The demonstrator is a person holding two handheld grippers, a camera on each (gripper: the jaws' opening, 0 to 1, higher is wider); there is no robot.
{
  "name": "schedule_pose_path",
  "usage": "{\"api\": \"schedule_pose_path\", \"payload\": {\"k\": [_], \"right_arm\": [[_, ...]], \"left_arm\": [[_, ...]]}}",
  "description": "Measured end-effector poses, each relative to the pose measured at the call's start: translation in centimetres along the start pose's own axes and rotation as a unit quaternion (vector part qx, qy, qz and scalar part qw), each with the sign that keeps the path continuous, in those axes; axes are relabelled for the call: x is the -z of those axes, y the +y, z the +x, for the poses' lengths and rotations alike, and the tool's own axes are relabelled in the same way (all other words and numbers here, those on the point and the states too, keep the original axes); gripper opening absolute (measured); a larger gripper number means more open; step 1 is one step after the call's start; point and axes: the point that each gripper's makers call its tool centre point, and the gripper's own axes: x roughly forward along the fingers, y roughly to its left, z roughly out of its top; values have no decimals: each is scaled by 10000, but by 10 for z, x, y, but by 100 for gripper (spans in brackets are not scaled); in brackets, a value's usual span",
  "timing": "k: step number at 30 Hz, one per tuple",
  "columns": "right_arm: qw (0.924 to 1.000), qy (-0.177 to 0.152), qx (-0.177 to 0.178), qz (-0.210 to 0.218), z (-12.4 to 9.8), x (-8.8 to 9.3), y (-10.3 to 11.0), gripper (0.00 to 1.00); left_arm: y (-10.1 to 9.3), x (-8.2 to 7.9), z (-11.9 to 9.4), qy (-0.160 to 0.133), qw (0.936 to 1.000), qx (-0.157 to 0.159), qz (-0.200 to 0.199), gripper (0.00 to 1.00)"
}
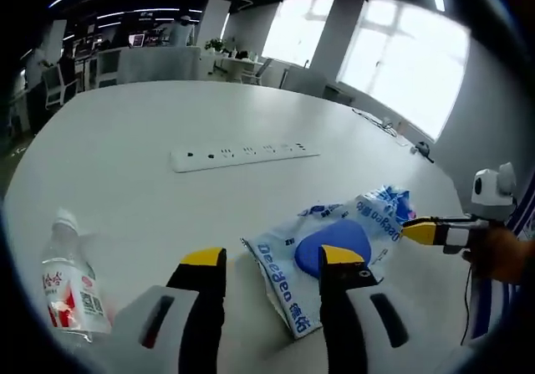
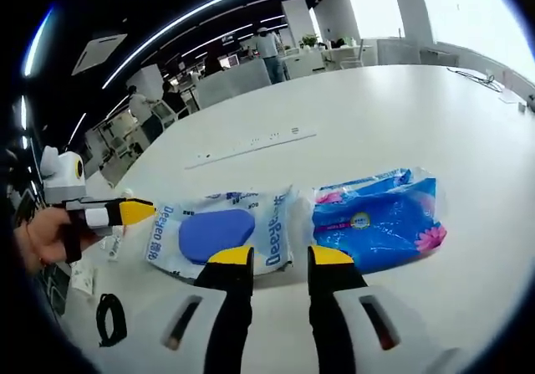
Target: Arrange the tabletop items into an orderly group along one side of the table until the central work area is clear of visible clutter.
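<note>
Left gripper (image 1: 272,261): jaws apart, nothing between them, just short of one white tissue pack (image 1: 322,253). Right gripper (image 2: 280,261): jaws parted, empty, near the white pack and one blue tissue pack (image 2: 376,215). One water bottle (image 1: 71,286) and one power strip (image 1: 242,154) lie on the white table (image 1: 134,131).

Reads "Deeyeo" in blue letters along the edge of the white-and-blue tissue pack (image 1: 334,253), with Chinese characters after it, too small to make out. Same "Deeyeo" twice on that pack in the right gripper view. Red-and-white label on the bottle (image 1: 73,286) carries Chinese characters, illegible.
</note>
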Motion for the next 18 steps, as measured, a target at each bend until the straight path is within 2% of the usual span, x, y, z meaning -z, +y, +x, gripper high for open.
{"api": "schedule_pose_path", "payload": {"k": [11, 18], "right_arm": [[9999, -69, -27, -70, -6, -9, 3, 32], [9998, -80, -110, -140, -12, -14, 6, 40]], "left_arm": [[1, -8, -11, -40, 10000, -59, 57, 56], [4, -14, -20, -54, 9999, -121, 92, 68]]}}
